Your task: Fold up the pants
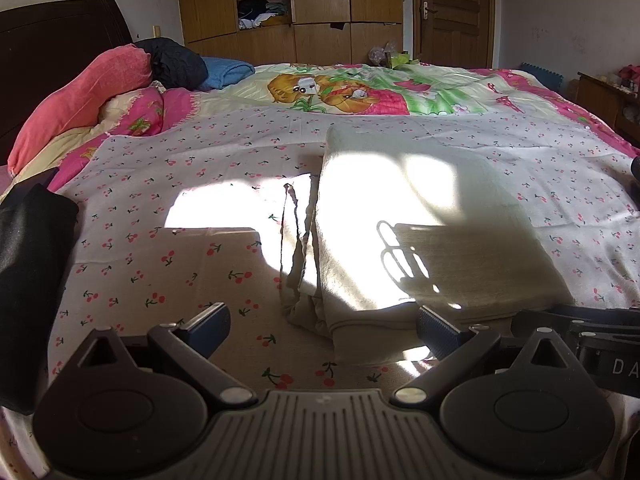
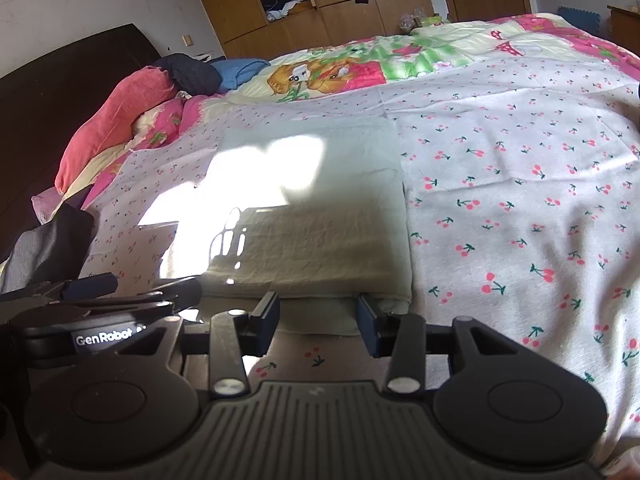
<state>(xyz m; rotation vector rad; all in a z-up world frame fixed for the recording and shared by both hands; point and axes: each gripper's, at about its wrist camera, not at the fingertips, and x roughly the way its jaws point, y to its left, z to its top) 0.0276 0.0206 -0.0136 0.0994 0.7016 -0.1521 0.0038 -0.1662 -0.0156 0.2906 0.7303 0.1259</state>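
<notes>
The left gripper (image 1: 322, 330) and right gripper (image 2: 318, 320) are both hanging released (nothing between the fingers) at the near edge of the cream pants (image 2: 316, 208), lying folded on the cherry-print sheet (image 2: 520, 184). Next is probably gripping that edge for another fold.

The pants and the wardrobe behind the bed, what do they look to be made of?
Pants: soft woven cloth, probably cotton or linen, matte cream, with fine creases and thick folded edges. Wardrobe: wood or wood veneer, by its brown grain and slight sheen.
</notes>
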